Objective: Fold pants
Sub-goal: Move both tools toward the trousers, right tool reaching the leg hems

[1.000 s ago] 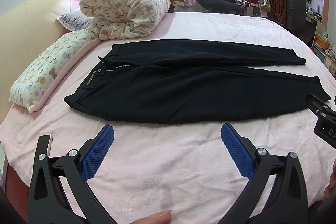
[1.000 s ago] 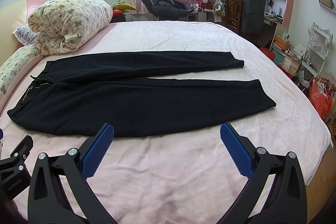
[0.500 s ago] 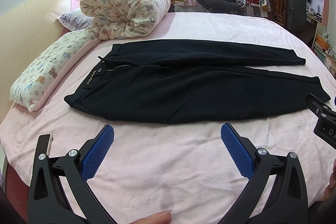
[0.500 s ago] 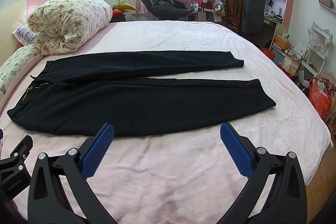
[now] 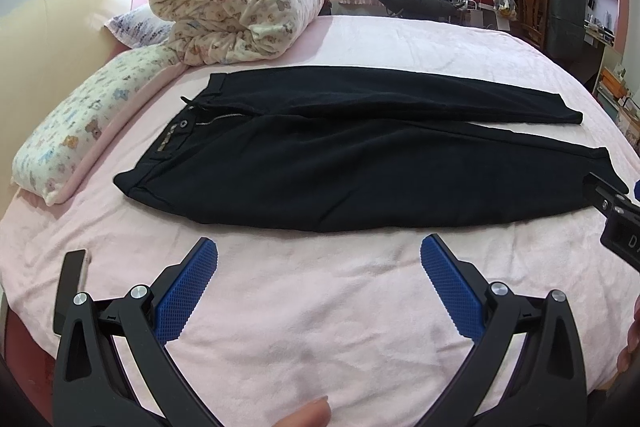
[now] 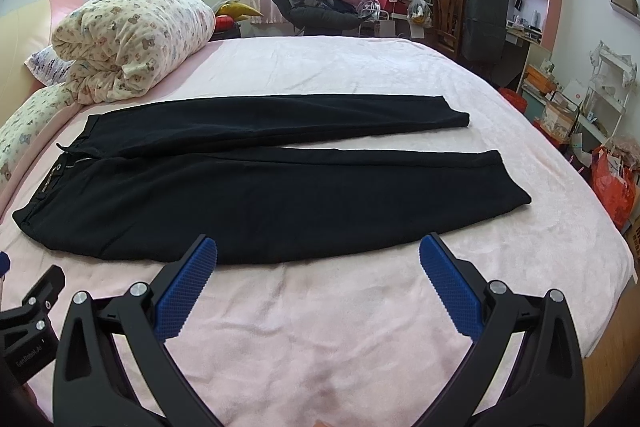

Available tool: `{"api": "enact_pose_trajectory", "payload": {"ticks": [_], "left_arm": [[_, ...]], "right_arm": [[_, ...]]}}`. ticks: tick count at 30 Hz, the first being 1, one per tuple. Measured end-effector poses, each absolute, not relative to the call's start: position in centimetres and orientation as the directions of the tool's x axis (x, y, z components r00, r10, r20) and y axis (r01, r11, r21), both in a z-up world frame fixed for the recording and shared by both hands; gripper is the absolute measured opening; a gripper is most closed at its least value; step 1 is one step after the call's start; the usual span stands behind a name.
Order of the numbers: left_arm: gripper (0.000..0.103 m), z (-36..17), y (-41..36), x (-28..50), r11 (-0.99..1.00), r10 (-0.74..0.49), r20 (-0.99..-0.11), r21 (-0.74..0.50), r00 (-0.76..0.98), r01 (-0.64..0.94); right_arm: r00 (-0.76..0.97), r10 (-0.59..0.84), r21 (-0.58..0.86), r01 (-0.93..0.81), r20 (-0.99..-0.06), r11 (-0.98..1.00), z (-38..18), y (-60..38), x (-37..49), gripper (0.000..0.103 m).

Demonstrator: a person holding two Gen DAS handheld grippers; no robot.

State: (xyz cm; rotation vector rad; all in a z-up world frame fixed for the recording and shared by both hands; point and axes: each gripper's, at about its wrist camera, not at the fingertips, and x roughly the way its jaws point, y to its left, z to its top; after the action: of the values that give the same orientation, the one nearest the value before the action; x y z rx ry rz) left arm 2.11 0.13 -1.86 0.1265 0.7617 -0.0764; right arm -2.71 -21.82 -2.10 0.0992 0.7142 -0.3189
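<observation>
At nine o'clock in the left wrist view, a printed pillow [image 5: 68, 143] along the bed's edge, a rolled bear-print quilt [image 5: 236, 15] behind it at eleven. Across the middle of the pink bed [image 5: 320, 307], black pants [image 5: 360, 171] spread flat and unfolded, waistband toward nine, both legs running to three, lying apart from either tool. Left tongs [image 5: 319, 283] at six spread wide and empty over bare blanket; right tongs [image 6: 318, 283] likewise gaping, holding nothing, blue pads [image 6: 186, 293] just short of the near pant leg.
</observation>
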Motion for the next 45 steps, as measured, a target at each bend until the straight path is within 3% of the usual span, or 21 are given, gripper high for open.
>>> {"api": "enact_pose_trajectory", "payload": {"ticks": [11,25,31,33,36,42,45], "left_arm": [[0.102,-3.3,-2.2,9.2,0.984,0.011,-0.721,0.131,0.693,0.121],[0.102,0.6,-7.7,15.5,0.981,0.016,-0.852,0.114,0.524,0.155],[0.102,1.3,-9.8,19.3,0.984,0.024,-0.883,0.104,0.47,0.145],[0.102,1.2,-9.9,20.2,0.988,0.005,-0.885,0.077,0.466,0.135],[0.102,0.4,-10.1,21.5,0.992,-0.004,-0.906,0.051,0.422,0.118],[0.102,-2.3,-11.9,22.9,0.977,0.092,-0.927,0.154,0.364,0.146],[0.102,-3.4,-12.3,23.7,0.974,0.103,-0.935,0.164,0.34,0.154]], "right_arm": [[0.672,-0.187,0.016,0.284,-0.716,0.959,-4.9,-25.3,6.9,0.101],[0.57,-0.176,0.021,0.322,-0.802,0.947,0.4,-32.2,13.1,0.101],[0.517,-0.034,0.157,0.322,-0.856,0.934,0.7,-38.7,17.3,0.101],[0.507,0.102,0.306,0.339,-0.856,0.89,0.2,-42.6,18.8,0.101],[0.401,0.244,0.402,0.38,-0.883,0.833,-1.3,-47.0,21.2,0.101],[0.225,0.152,0.252,0.535,-0.962,0.806,-3.6,-53.8,25.3,0.101],[0.173,0.181,0.249,0.599,-0.968,0.761,-5.1,-56.6,27.4,0.101]]}}
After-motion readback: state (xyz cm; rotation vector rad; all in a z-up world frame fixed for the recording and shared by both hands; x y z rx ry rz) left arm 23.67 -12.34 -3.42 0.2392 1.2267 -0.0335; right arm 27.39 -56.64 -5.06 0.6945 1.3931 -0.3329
